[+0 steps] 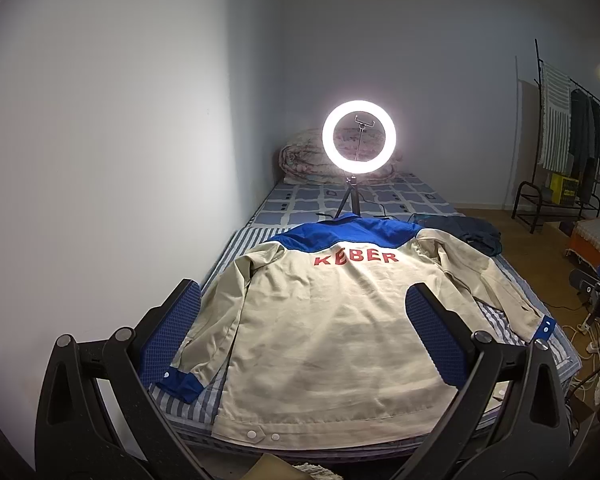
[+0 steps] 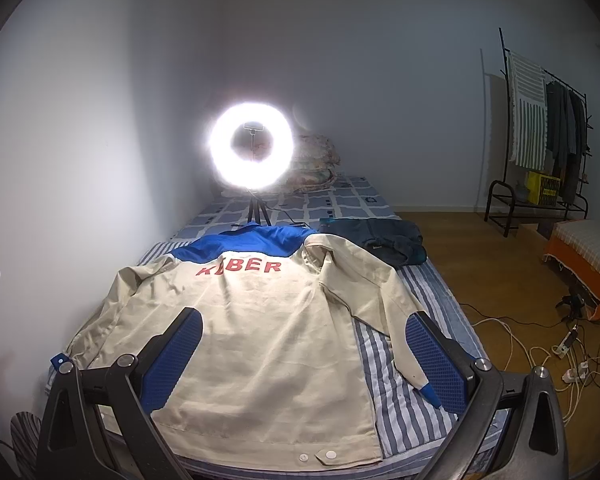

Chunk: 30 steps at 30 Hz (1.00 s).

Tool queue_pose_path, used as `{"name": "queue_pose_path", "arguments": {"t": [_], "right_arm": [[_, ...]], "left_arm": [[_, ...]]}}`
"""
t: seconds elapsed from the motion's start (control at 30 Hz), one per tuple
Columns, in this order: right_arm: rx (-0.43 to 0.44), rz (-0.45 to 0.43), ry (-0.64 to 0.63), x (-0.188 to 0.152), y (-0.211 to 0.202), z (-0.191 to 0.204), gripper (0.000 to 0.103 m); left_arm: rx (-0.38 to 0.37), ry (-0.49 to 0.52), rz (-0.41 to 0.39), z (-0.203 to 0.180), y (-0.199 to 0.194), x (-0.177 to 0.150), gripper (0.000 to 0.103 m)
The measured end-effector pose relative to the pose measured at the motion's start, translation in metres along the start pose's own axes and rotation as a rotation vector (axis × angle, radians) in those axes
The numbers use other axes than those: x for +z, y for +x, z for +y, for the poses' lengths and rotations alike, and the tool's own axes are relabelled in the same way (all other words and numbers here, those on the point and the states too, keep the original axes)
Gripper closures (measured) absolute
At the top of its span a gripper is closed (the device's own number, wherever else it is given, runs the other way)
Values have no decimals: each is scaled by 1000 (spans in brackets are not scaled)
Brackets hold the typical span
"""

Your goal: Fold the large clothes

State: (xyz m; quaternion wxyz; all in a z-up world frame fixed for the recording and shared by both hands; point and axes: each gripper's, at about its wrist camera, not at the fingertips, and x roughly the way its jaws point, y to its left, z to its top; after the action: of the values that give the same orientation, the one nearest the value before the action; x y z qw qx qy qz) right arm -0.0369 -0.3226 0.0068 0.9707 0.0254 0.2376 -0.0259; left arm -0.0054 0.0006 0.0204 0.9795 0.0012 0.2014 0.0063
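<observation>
Above the striped bed (image 1: 236,248), I am holding both grippers, left (image 1: 302,336) and right (image 2: 302,354), wide over the beige-and-blue cloth jacket (image 1: 320,332); grabbing one layer risks dragging it crooked.

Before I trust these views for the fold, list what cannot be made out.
- Jacket front: lies face down in both views, so its closure is hidden.
- Second and third letters of the red lettering: creased in the left view, glared in the right.
- Folded quilt: partly washed out by the ring light, right view.
- Dark garment: too crumpled to identify.
</observation>
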Motion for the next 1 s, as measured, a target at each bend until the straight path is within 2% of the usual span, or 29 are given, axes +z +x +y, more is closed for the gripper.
{"name": "queue_pose_path", "arguments": {"t": [0.67, 1.0], "right_arm": [[7, 3, -7, -2, 2, 6, 0], [28, 10, -22, -3, 9, 21, 0]], "left_arm": [[2, -1, 3, -3, 0, -1, 0], [22, -15, 16, 13, 7, -9, 0]]}}
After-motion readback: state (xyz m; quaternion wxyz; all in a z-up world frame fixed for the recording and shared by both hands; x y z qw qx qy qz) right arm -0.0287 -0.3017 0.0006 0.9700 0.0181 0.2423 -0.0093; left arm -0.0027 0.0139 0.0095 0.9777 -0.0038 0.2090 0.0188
